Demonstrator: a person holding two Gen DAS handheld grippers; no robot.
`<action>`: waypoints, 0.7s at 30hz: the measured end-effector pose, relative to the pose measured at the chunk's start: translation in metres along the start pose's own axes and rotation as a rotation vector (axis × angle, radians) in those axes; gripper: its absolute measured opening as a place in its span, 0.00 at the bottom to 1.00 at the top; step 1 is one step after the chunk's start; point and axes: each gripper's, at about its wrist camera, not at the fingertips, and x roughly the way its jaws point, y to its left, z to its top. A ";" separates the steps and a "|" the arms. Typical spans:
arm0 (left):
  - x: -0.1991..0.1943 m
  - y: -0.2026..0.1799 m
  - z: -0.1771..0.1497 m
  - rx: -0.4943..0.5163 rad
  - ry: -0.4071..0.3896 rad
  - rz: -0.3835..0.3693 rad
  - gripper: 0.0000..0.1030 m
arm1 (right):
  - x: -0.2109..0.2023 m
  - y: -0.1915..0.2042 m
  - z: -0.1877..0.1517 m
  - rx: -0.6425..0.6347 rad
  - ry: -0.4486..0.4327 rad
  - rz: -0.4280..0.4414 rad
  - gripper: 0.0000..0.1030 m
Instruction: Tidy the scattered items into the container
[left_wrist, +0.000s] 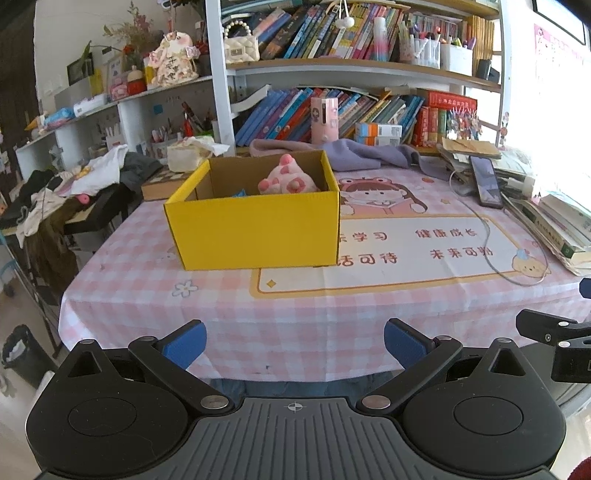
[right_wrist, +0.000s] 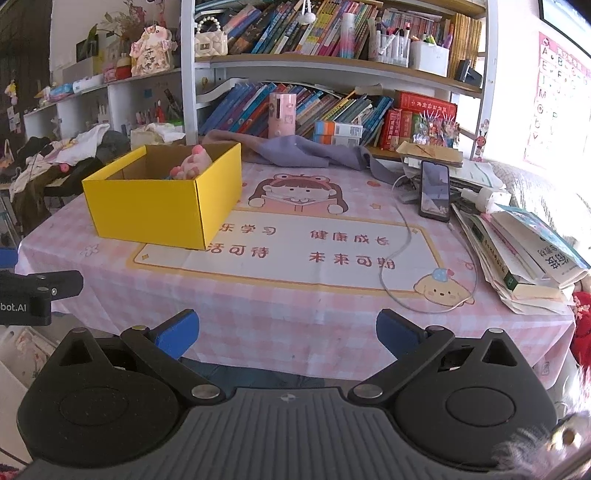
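Both the left gripper (left_wrist: 294, 341) and right gripper (right_wrist: 287, 328) hover at the near edge, jaws wide and empty. The pink plush (left_wrist: 286, 181) sits inside the yellow box (left_wrist: 255, 229), far left on the surface (left_wrist: 332, 306). Risk: a reach right could snag the cable (right_wrist: 397, 254) and drag the phone (right_wrist: 435, 190).

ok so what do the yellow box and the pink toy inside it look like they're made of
Yellow box: looks like corrugated cardboard, matte yellow outside, with a plain brown inside wall and folded edges. Pink toy: seems soft plush fabric, fuzzy pale pink with darker pink rounded nubs; its filling cannot be told.
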 end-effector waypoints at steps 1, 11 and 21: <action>0.001 0.000 0.000 0.000 0.004 -0.002 1.00 | 0.000 0.000 0.000 0.000 0.002 0.001 1.00; 0.000 -0.003 -0.001 0.015 0.007 -0.012 1.00 | 0.001 0.004 -0.002 -0.018 0.016 0.017 1.00; 0.000 -0.002 -0.002 0.013 0.015 -0.015 1.00 | 0.001 0.004 -0.002 -0.021 0.020 0.017 1.00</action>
